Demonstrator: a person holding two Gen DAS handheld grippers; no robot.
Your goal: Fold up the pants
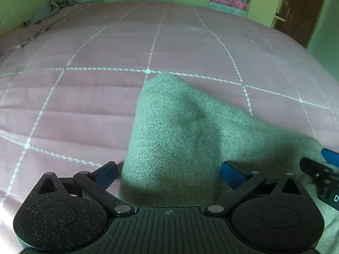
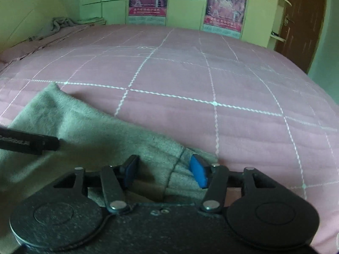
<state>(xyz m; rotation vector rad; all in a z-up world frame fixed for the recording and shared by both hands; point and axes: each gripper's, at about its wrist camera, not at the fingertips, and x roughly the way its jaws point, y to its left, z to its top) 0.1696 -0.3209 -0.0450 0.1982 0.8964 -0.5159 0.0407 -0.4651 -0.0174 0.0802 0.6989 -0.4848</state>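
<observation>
Left wrist view shows the grey knit pants (image 1: 180,131) bunched up between the two blue-padded fingers of the left claw (image 1: 169,172). The fingers stand wide apart, one on each side of the cloth, and whether the pads press on it I cannot tell; the fabric rises between them as a peaked fold whose tip points away from the camera over the pink quilted bed (image 1: 84,97).

From that peak the cloth runs down and off to the right, towards the right claw (image 1: 317,165), part of which shows at the frame's right edge. So the long axis of the visible garment lies roughly sideways, from one claw to the other, and not along either claw's line of sight.

In the right wrist view the right claw (image 2: 165,170) is likewise parted, with a seamed edge of the pants (image 2: 95,127) lying between its pads; the cloth is loose there, not clearly pinched. The pants stretch away to the left, where the dark body of the left claw (image 2: 31,140) enters the frame.

Both claws sit at the near edge of the garment. The left is nearer the raised fold, the right nearer the seamed end, so I judge that any fold will carry cloth forward across the bed, away from both cameras.
</observation>
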